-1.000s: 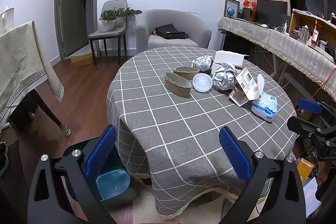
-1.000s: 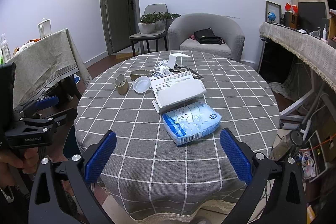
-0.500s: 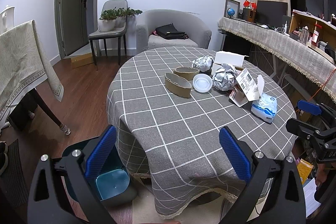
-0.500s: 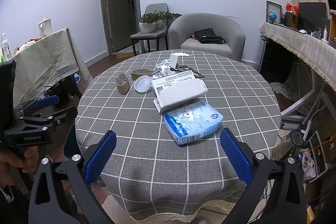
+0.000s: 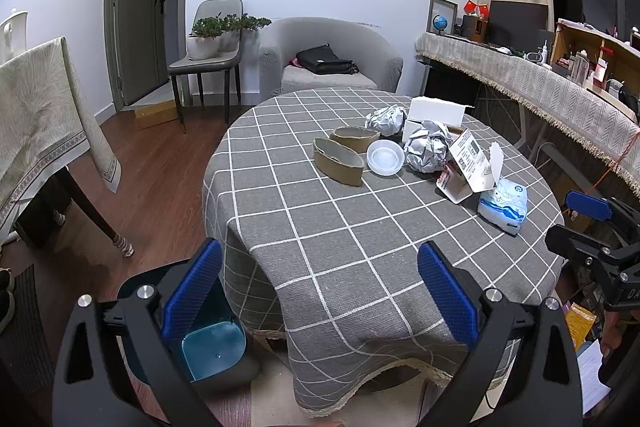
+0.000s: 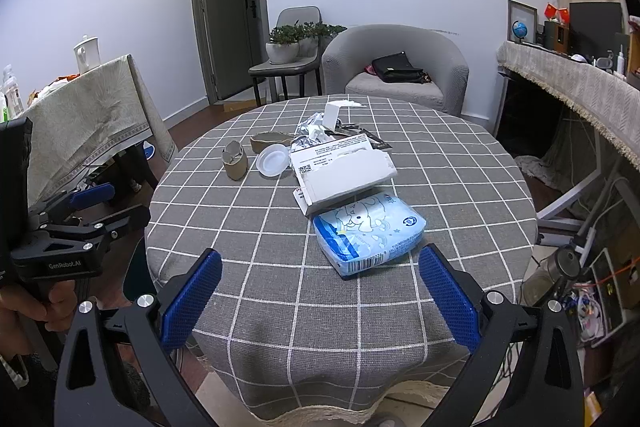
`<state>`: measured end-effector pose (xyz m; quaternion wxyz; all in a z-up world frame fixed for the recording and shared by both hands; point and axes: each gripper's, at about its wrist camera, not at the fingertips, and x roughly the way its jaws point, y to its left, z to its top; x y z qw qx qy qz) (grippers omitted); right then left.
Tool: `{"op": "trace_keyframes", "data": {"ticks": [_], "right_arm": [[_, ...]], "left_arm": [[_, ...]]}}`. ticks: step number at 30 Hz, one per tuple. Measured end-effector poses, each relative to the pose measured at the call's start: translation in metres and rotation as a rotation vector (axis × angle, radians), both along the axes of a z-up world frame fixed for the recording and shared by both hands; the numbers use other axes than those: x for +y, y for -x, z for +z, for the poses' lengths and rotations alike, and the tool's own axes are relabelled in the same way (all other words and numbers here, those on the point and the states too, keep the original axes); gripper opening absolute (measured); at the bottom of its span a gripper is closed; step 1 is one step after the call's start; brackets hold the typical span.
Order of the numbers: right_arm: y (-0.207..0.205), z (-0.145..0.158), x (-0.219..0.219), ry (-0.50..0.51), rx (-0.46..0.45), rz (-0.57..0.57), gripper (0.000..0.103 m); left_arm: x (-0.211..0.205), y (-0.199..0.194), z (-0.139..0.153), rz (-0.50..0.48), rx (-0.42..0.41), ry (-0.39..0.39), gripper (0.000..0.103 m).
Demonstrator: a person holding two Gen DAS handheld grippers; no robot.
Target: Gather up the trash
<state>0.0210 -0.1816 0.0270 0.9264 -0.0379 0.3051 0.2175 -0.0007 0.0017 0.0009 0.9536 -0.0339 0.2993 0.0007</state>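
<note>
1. My right hand-held gripper [image 6: 320, 299] fills the bottom of its frame with both blue pads spread wide and nothing between them. The left hand-held gripper [image 5: 316, 291] is the same: wide apart, empty, hanging off the near edge of the surface [image 5: 360, 267].

2. Low at lower left of the left view, partly behind the left pad, sits the blue trash bin [image 5: 212, 347] on the floor, mouth up. I judge that is where everything goes.

3. Nearest trash in the right view is the blue tissue pack [image 6: 370, 233], just above frame centre. Soft, light, slick plastic; I'd pinch it across the short width, firmly, since the film may slide.

4. Touching it behind is the torn white carton [image 6: 342, 177]. Light and crushable; a raised flap edge looks like the best hold.

5. Further up, left of centre, the white plastic lid [image 6: 273, 159] lies flat. Thin and slippery, so I'd catch its rim.

6. Beside it, the brown cardboard rings [image 5: 340, 163] are stiff enough to grip by one wall.

7. Farthest, the crumpled foil balls [image 5: 426, 151] are featherweight and will dent; squeeze anywhere.
</note>
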Motion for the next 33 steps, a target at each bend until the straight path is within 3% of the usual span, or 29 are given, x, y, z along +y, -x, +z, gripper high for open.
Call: {"op": "trace_keyframes", "data": {"ticks": [24, 33], "right_arm": [[-0.0024, -0.0001, -0.0009, 0.000, 0.012, 0.014, 0.100], [-0.0080, -0.0065, -0.0045, 0.053, 0.017, 0.035, 0.100]], "left_arm": [[0.0012, -0.0020, 0.0004, -0.002, 0.005, 0.027, 0.099], [-0.0033, -0.0050, 0.0058, -0.040, -0.007, 0.021, 0.099]]}}
